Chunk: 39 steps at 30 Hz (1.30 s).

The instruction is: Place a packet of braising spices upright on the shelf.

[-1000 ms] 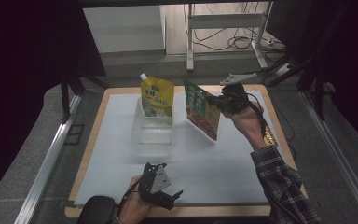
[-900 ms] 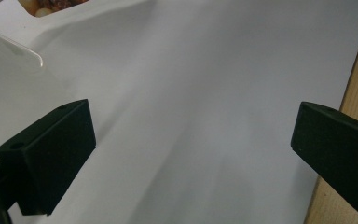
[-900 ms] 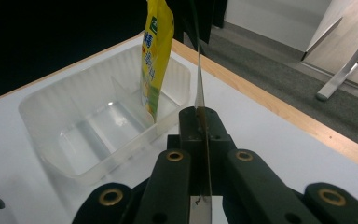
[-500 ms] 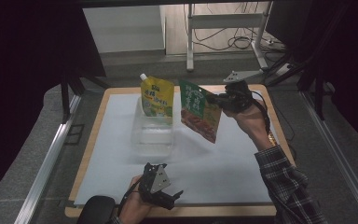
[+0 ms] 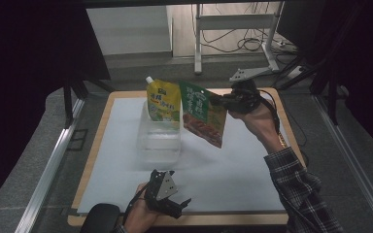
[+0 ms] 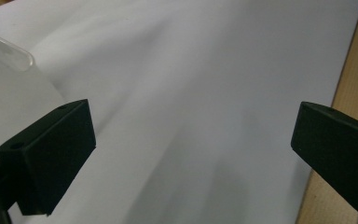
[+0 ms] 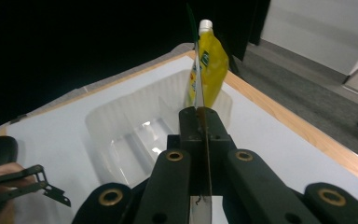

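A green food pouch (image 5: 204, 114) hangs in the air, tilted, with my right gripper (image 5: 226, 103) shut on its right edge. It overlaps a yellow spout pouch (image 5: 163, 104) that stands upright in the far end of a clear plastic container (image 5: 158, 141). In the right gripper view the green pouch (image 7: 196, 88) is edge-on between the shut jaws of the right gripper (image 7: 200, 112), in line with the yellow pouch (image 7: 212, 65) and above the container (image 7: 135, 140). My left gripper (image 5: 181, 207) is open near the table's front edge, and the left gripper (image 6: 193, 135) holds nothing over the mat.
A white mat (image 5: 243, 165) covers a wooden table (image 5: 97, 136). The container's rounded corner (image 6: 9, 51) lies just left of my left jaw, and the wooden edge (image 6: 349, 84) runs to the right. Metal rails and dark floor surround the table.
My right gripper has carried the green pouch leftward, closer to the yellow pouch and over the container. The left gripper has stayed in place.
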Each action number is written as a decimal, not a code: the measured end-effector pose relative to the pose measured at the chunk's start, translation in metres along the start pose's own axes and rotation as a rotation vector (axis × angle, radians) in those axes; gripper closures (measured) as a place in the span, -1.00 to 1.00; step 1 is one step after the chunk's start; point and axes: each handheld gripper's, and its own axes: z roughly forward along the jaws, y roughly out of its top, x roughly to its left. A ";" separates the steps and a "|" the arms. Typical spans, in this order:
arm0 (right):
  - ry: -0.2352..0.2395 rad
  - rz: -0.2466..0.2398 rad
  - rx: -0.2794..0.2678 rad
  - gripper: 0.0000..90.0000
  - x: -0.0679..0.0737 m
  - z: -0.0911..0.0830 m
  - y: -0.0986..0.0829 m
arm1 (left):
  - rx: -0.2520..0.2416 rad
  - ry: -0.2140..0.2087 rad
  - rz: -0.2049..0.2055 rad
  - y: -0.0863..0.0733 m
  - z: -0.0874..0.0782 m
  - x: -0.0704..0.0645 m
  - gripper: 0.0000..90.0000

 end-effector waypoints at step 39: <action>0.140 -0.055 -0.034 0.99 0.017 0.088 0.051 | -0.008 -0.012 0.004 0.000 -0.002 0.002 -1.00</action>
